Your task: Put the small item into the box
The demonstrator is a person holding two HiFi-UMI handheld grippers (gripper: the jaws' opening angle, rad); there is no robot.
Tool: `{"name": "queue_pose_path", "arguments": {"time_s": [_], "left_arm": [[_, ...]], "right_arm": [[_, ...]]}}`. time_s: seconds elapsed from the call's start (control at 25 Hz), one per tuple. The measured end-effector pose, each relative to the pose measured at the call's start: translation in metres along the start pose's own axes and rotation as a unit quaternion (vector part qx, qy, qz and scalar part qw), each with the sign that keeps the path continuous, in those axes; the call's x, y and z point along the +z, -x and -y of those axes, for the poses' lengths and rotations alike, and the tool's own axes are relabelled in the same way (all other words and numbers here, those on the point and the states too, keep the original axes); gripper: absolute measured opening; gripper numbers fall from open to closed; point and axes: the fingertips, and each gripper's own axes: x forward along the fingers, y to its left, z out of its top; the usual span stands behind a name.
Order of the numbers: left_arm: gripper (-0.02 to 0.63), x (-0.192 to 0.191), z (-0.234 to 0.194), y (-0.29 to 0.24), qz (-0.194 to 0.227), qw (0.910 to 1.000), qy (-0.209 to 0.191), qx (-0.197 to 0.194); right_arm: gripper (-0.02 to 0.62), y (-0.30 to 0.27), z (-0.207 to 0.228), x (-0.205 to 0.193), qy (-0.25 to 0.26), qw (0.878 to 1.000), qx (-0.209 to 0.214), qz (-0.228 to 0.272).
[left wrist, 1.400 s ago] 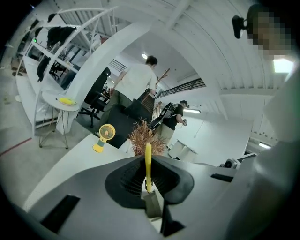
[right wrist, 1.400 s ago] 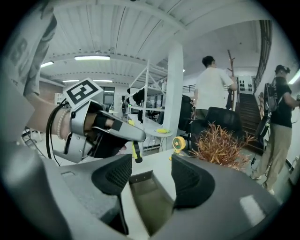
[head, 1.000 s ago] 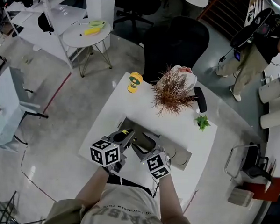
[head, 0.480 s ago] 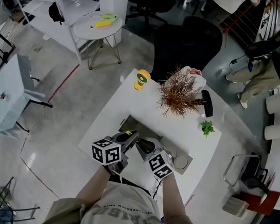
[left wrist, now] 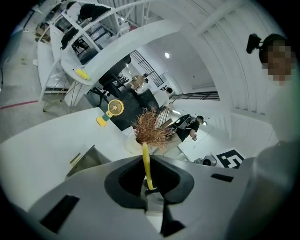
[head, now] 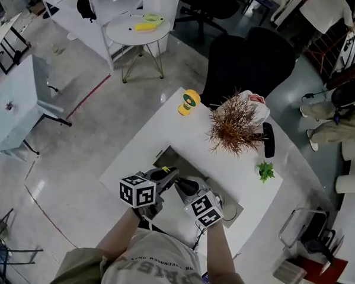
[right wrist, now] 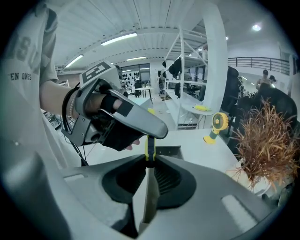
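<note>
**Strip pinched by both tongs, right over the box**

The yellow strip (left wrist: 146, 164), thin with a dark part along it, is off the counter and held in the air above the near-left part of the box (head: 197, 170). Its long axis runs out along the line of the left tongs (left wrist: 147, 188). Their jaws are squeezed almost together on its near end, so it sticks straight forward from their tips. The right tongs (right wrist: 149, 161) reach it from the near side of the box, crosswise to the left pair. Their jaws have just been closing and now press on the strip's dark, free end. Both pairs meet at the strip, so neither hand is the nearer one. The box lies just below and beyond both tips, on the white counter (head: 142, 152). With the strip gripped by both pairs, one probably has to let go before it can go down into the box.

A second ago the right tongs stood wide open beside the left tips, pinching nothing; now they have narrowed onto the strip. The left grip looks unchanged, and both hands remain over the same part of the box.
</note>
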Motion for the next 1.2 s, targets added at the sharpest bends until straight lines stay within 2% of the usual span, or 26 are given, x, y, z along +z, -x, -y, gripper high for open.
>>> {"name": "queue_pose_path", "arguments": {"time_s": [0.12, 0.36, 0.52, 0.64, 0.76, 0.96, 1.2], "left_arm": [[0.037, -0.003, -0.005, -0.001, -0.006, 0.9998, -0.013, 0.011], [0.237, -0.004, -0.018, 0.0, 0.0, 0.9992, -0.027, 0.028], [0.269, -0.009, -0.029, 0.007, -0.004, 0.9982, -0.042, 0.043], [0.29, -0.014, -0.039, 0.014, -0.02, 0.9951, -0.071, 0.066], [0.29, -0.023, -0.046, 0.018, -0.053, 0.987, -0.12, 0.093], [0.293, -0.035, -0.053, 0.023, -0.102, 0.9661, -0.198, 0.129], [0.305, -0.05, -0.059, 0.024, -0.139, 0.9543, -0.224, 0.14]], "right_arm": [[0.058, -0.003, 0.0, -0.003, -0.003, 1.0, 0.004, -0.001], [0.058, -0.007, 0.007, -0.012, -0.017, 1.0, 0.004, -0.006], [0.058, -0.01, 0.011, -0.022, -0.019, 1.0, 0.004, -0.024], [0.058, -0.014, 0.016, -0.031, -0.022, 0.999, 0.003, -0.044], [0.058, -0.021, 0.021, -0.04, -0.029, 0.997, 0.006, -0.064], [0.058, -0.034, 0.025, -0.051, -0.025, 0.994, 0.01, -0.107], [0.058, -0.049, 0.034, -0.066, -0.009, 0.985, 0.001, -0.17]]}}
